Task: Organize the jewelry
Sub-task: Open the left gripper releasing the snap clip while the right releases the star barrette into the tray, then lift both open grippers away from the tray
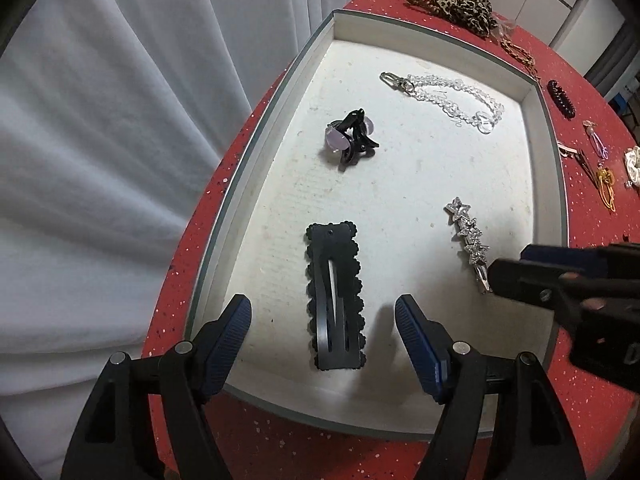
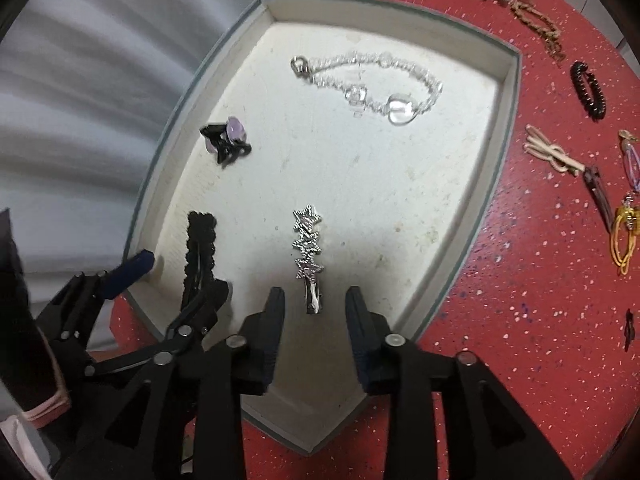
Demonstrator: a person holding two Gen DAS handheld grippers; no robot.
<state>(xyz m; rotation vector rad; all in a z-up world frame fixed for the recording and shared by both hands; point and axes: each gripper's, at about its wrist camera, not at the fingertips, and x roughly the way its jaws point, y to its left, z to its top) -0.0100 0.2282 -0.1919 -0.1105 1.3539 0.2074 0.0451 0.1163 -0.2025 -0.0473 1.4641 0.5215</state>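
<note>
Your left gripper [image 1: 324,320] is spread wide in the left wrist view, one finger on each side of the black clip [image 1: 335,300], touching nothing. That clip lies flat near the tray's near edge. The tray [image 1: 256,152] is a shallow white box with a grey rim, sitting on a red speckled table [image 1: 580,412] close to the table's left edge. Farther in lie a claw clip [image 1: 352,139] with pale lilac beads, toward the tray's left wall, and a clear bracelet [image 1: 448,98] near its far edge. The star clip [image 1: 469,236] lies by the right wall, with your right gripper [image 1: 508,268] at its near end. Beyond the table's left edge hangs a white curtain [image 1: 100,120]. On the table right of the tray are a leopard scrunchie [image 1: 466,8] and small hair ties.

In the right wrist view your right gripper [image 2: 315,304] is parted, its fingers flanking the star clip's [image 2: 307,244] near end without gripping it. Your left gripper [image 2: 176,276] stands open over the black clip [image 2: 199,248] at the tray's [image 2: 504,120] near-left corner. A dark bracelet [image 2: 588,90] and yellow loops [image 2: 622,240] lie on the red table [image 2: 540,320] to the right.
</note>
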